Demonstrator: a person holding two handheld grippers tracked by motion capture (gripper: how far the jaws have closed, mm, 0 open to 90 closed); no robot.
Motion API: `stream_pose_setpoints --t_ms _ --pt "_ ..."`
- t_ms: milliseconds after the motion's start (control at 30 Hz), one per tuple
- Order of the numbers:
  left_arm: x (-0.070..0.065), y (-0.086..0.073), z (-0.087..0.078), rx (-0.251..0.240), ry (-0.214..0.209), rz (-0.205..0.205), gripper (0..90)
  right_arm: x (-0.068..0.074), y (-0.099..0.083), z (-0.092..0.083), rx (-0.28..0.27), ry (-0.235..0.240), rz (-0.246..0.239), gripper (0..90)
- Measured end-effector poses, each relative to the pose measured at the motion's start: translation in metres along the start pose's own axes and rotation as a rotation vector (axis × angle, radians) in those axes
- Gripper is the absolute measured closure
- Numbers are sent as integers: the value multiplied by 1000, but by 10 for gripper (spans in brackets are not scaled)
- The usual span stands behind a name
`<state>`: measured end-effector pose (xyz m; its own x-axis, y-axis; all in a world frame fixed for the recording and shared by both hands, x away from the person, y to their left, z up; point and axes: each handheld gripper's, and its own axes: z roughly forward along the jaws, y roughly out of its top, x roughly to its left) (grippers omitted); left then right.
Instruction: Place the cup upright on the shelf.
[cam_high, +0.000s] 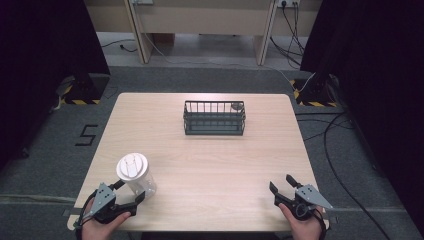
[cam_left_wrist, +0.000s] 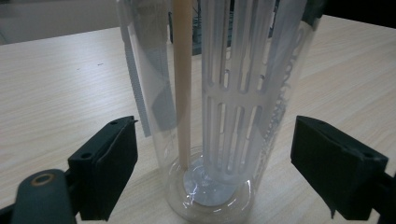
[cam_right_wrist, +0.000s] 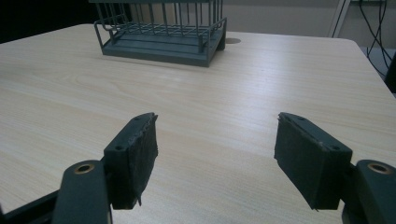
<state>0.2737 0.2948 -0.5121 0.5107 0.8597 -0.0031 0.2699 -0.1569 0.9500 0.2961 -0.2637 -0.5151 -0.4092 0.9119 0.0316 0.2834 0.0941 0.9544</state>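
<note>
The left gripper (cam_high: 131, 192), jaws spread around the clear tumbler (cam_high: 135, 176) at the table's (cam_high: 210, 165) near-left corner, could tip the tall container if one pad touches first; the right gripper (cam_high: 281, 183) rests open, the wire basket (cam_high: 214, 118) beyond.

This looks like a lab set up for recording. The pale wooden desk (cam_high: 210, 165) stands on grey carpet, flanked by black curtains (cam_high: 45, 40), with hazard-striped stand feet (cam_high: 80, 101) beside it, loose cables (cam_high: 340, 150) to its right, and a taped number (cam_high: 86, 135) to its left.
</note>
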Motion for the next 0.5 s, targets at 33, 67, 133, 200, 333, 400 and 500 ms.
stream_pose_setpoints --t_ms 33,67,133,200,333,400,500 --pt "0 1 1 -3 2 9 143 0 0 0 0 0 0 304" --pt "-1 2 3 -10 2 15 143 0 0 0 -1 1 -3 303" --pt "-1 2 5 -11 3 15 143 0 0 0 3 1 -4 302" --pt "0 3 9 -10 4 12 143 0 0 1 6 1 -5 302" --pt "0 5 13 -11 -5 19 143 0 0 1 8 -1 -6 301" --pt "0 5 18 -13 -11 15 142 0 0 1 11 -1 -2 301" --pt "1 6 20 -18 -16 6 142 0 0 1 12 0 -3 300"
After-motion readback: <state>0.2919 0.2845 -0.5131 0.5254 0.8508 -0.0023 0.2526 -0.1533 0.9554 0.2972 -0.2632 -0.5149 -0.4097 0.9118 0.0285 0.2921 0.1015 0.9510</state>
